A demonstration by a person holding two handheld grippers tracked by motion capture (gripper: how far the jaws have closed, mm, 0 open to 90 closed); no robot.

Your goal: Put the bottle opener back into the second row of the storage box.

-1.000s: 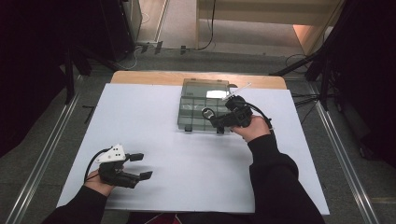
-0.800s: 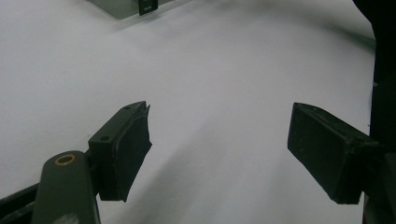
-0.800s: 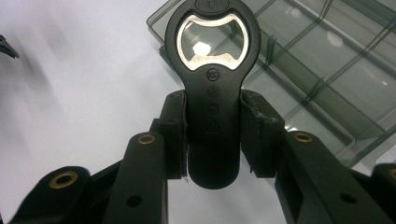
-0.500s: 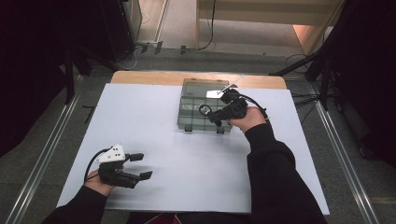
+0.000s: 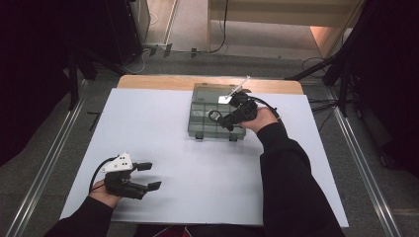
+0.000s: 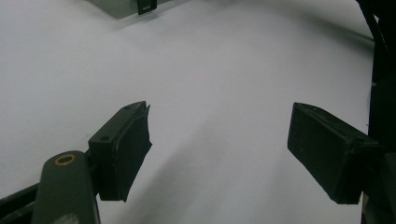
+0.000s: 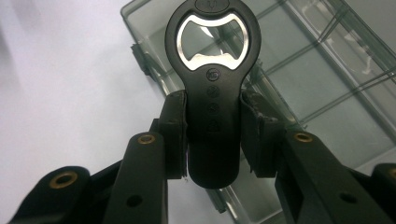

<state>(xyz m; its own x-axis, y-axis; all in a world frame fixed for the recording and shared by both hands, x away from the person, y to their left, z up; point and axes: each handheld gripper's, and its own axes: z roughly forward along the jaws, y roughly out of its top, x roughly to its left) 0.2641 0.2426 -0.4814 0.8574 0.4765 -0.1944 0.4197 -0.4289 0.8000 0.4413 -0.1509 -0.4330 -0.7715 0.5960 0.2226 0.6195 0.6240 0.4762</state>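
Right gripper view: right claw point(image 7: 212, 135) pinches a bottle opener point(image 7: 213, 88) by its handle, poised over the clear box point(image 7: 327, 84); left claw point(image 6: 219, 154) spread, idle.

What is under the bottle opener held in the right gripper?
Under the bottle opener, clamped in the right gripper, lies the clear compartment box with its lid shut. Its dividers show through, and no contents are visible. The cells behind the opener and jaws are covered.

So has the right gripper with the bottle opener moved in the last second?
Yes. The right gripper carried the bottle opener leftward and nearer, over the clear compartment box.
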